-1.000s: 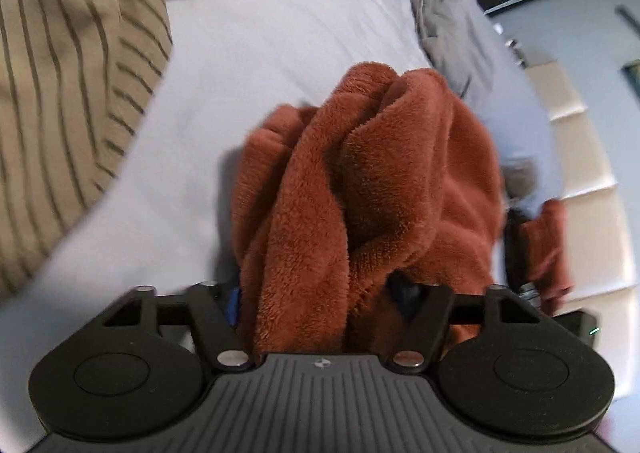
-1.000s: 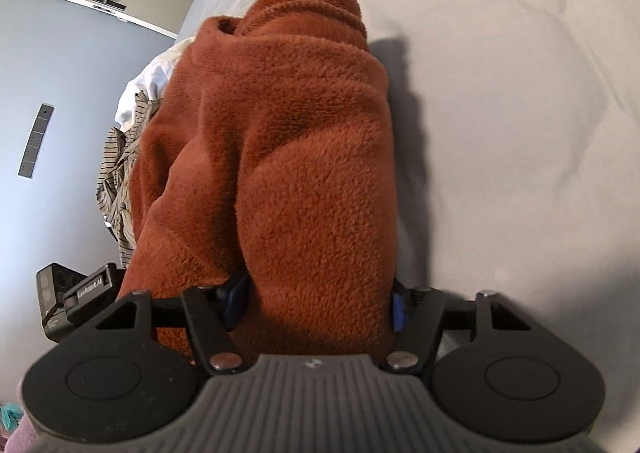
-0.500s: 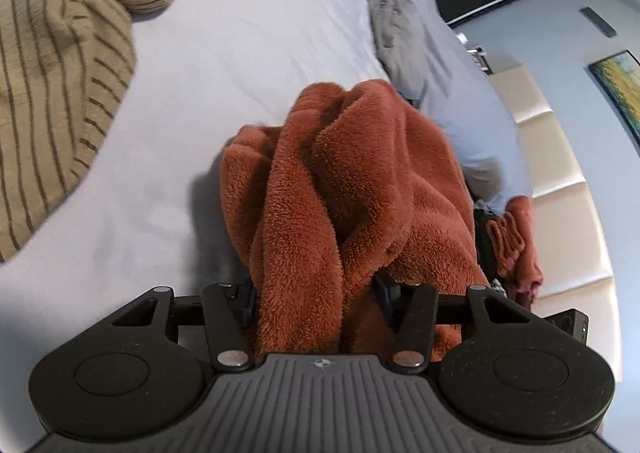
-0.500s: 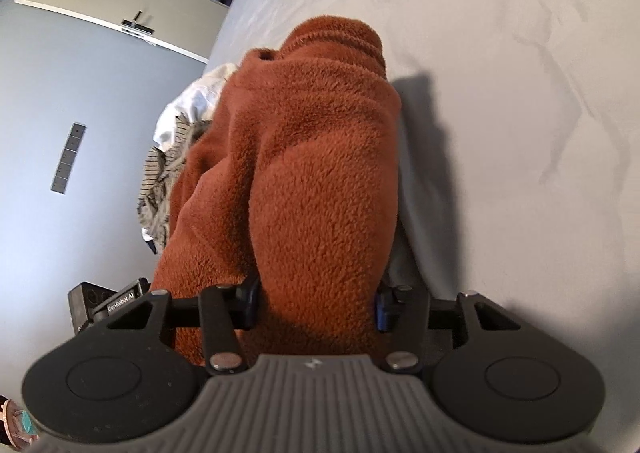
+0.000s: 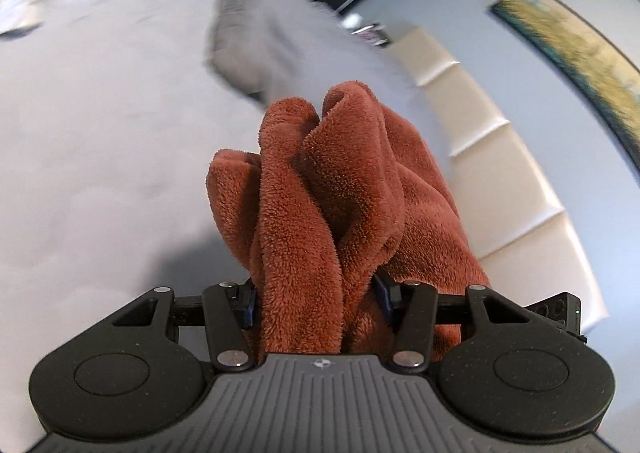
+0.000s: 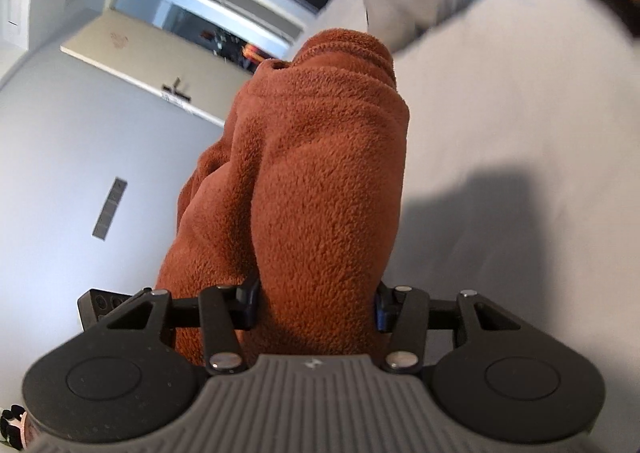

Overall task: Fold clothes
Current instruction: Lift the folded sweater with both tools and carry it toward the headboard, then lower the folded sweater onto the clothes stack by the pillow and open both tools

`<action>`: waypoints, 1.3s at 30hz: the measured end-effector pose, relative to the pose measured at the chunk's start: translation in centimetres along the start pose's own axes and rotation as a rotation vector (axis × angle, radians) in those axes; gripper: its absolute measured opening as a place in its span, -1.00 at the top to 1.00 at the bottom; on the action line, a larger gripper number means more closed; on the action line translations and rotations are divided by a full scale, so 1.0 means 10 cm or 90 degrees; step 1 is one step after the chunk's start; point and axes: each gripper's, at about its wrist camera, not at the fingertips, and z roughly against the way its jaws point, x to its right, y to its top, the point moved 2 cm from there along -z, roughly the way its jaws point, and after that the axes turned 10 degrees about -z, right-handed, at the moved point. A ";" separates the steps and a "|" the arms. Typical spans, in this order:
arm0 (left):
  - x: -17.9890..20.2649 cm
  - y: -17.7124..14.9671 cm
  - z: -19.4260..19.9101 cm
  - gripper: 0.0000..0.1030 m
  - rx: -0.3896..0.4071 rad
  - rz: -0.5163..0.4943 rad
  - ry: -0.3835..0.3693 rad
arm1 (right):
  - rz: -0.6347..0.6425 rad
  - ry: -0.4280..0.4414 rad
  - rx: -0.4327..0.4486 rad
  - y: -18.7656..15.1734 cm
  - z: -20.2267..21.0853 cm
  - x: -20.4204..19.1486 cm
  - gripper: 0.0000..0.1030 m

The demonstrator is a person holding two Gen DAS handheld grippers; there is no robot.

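Lifted since earlier: one rust fleece (image 5: 340, 221), two grippers clamped.

Fingertips of both grippers buried in rust-orange fleece garment (image 5: 332, 189) — motion-blurred grey crumpled cloth (image 5: 264, 25) behind; framed yellow picture (image 5: 572, 49) cut off at the edge.

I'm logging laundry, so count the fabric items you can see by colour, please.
Rust-orange fleece garment: 1, clamped in both the left gripper and the right gripper
Grey bedding bundle: 1
White bed sheet: 1
Total: 3
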 end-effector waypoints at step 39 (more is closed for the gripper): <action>1.78 1.23 -4.18 0.06 0.041 -0.051 -0.102 | 0.064 -0.058 0.244 4.04 2.10 2.05 -0.06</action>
